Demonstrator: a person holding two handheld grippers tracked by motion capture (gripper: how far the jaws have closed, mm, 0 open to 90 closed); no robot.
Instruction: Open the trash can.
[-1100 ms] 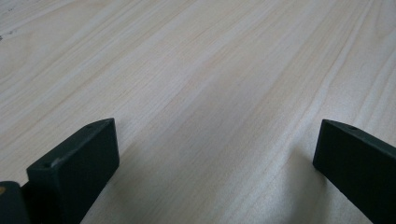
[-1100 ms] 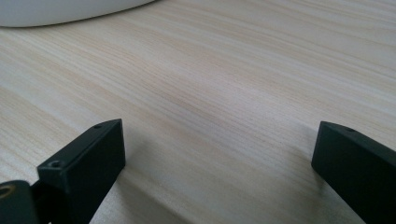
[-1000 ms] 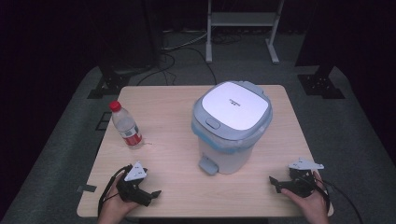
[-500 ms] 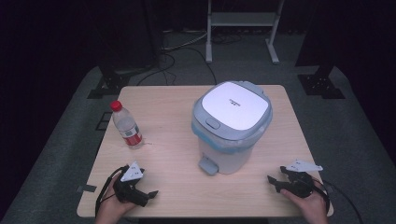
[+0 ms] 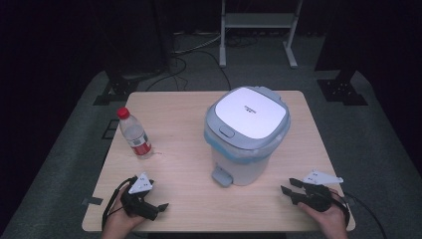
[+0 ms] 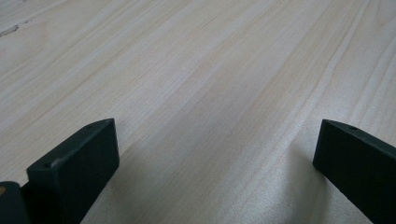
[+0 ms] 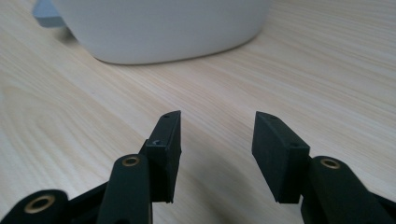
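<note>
The right gripper has its jaws half apart with nothing between them; they have just been closing. It rests on the desk near the white pedal bin. The left gripper has wide, empty jaws, well apart from the water bottle.

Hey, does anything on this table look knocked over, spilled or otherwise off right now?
Nothing stands out. The water bottle stands upright with its red cap on, the pedal bin sits upright with its lid shut, and the table shows no spill. Both claws, left and right, are empty near the front edge.
</note>
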